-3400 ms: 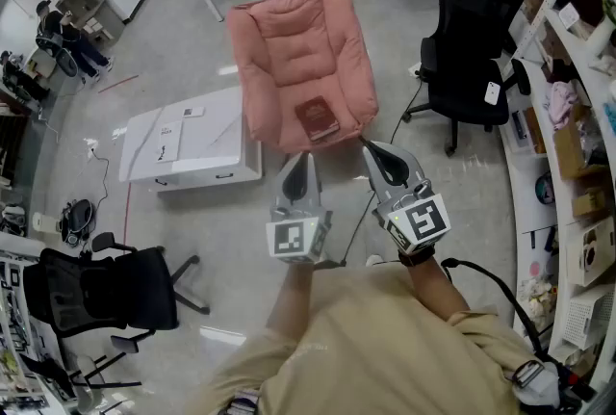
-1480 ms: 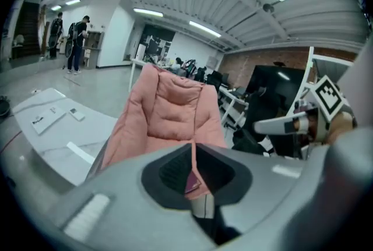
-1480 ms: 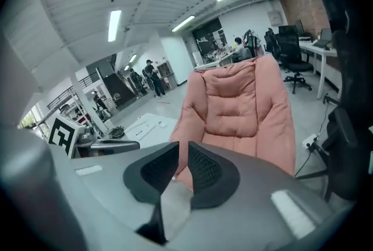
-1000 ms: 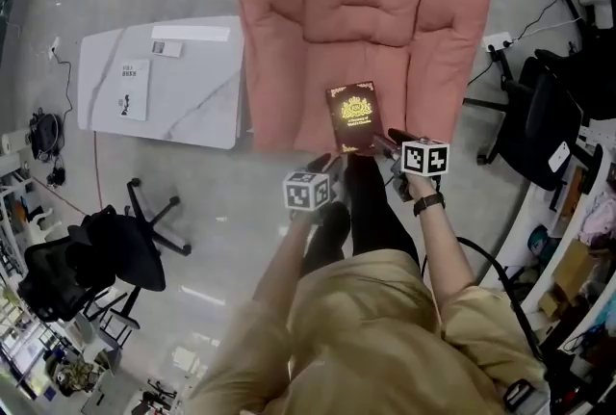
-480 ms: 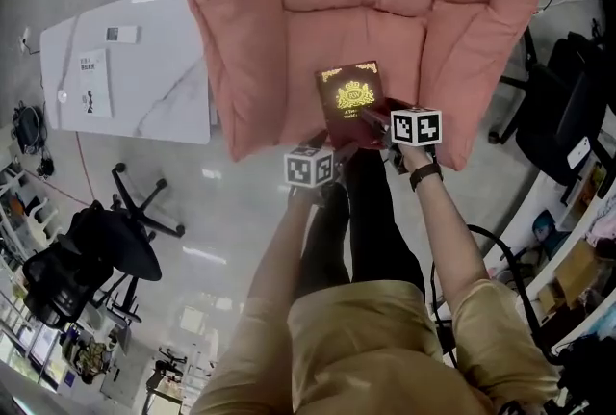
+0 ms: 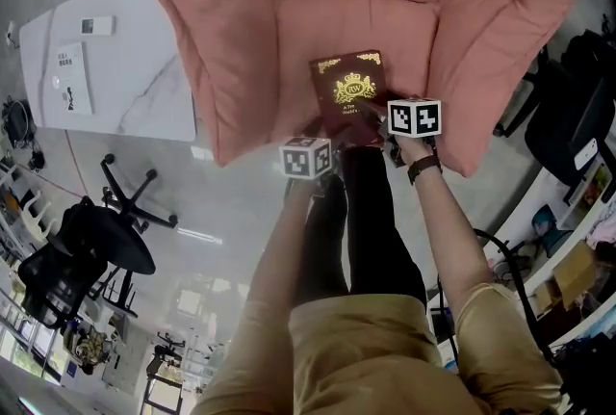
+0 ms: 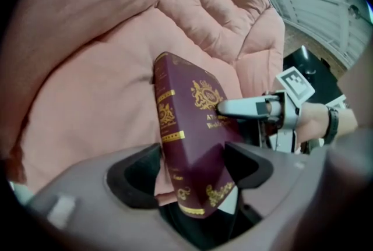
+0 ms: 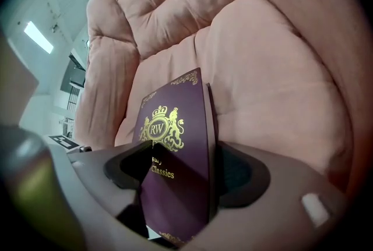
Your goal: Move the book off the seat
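Head view: the maroon book lies at frame centre on the front edge of the pink seat. The left gripper and right gripper come at its near end from below, one at each corner, probably so a heavy hardback won't twist.

Left gripper view: at lower centre the book's spine corner sits between wide jaws that are closing. I can't see the pads pressing yet. The other gripper's finger rests on the cover at mid-right.

Right gripper view: the crested cover (gold on maroon) fills lower centre. Its edge stands between wide jaws, which are also closing.
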`<state>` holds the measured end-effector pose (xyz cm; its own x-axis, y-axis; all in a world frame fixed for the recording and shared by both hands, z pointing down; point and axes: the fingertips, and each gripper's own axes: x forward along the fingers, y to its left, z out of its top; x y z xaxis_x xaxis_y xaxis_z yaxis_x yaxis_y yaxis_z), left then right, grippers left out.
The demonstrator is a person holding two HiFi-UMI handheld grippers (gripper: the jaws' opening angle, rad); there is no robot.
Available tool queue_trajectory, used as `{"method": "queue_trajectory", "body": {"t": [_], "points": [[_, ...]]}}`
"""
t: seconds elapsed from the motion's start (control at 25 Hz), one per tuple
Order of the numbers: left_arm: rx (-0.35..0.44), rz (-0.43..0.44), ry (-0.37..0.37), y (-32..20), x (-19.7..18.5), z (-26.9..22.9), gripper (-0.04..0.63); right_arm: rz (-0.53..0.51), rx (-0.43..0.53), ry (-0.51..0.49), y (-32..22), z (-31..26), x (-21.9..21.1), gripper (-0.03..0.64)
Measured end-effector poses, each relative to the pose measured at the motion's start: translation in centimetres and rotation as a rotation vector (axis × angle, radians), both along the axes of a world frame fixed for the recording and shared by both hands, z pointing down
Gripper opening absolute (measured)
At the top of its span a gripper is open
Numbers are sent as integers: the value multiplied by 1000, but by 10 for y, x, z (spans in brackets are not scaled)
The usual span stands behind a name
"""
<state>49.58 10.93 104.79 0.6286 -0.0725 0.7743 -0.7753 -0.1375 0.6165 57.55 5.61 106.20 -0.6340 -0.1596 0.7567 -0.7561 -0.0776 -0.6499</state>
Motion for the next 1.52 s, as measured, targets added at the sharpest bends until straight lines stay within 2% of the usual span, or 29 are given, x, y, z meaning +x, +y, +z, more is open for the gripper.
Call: {"method": "queue_trajectory", "body": {"t": [0.32, 0.52, 0.72, 0.88, 1.04, 1.2, 1.32, 1.52], "points": [[-2, 8, 9, -4, 0, -18, 324, 40, -18, -7, -5, -18, 1, 319], [19, 43, -16, -11, 0, -53, 322, 24, 37, 14, -17, -62, 1, 314], [90, 39, -11, -26, 1, -116, 321, 33, 111, 5, -32, -130, 3, 311], [170, 11, 7, -52, -3, -179, 321, 50, 193, 1, -55, -191, 0, 308], [250, -1, 21, -67, -2, -252, 321, 52, 294, -11, -74, -277, 0, 296], [363, -6, -7, -78, -7, -326, 319, 55, 402, -59, -85, -356, -5, 293], [446, -51, -36, -87, -23, -382, 318, 29, 482, -104, -94, -411, -22, 293], [613, -177, -77, -108, -53, -461, 316, -62, 631, -163, -118, -496, -56, 291]]}}
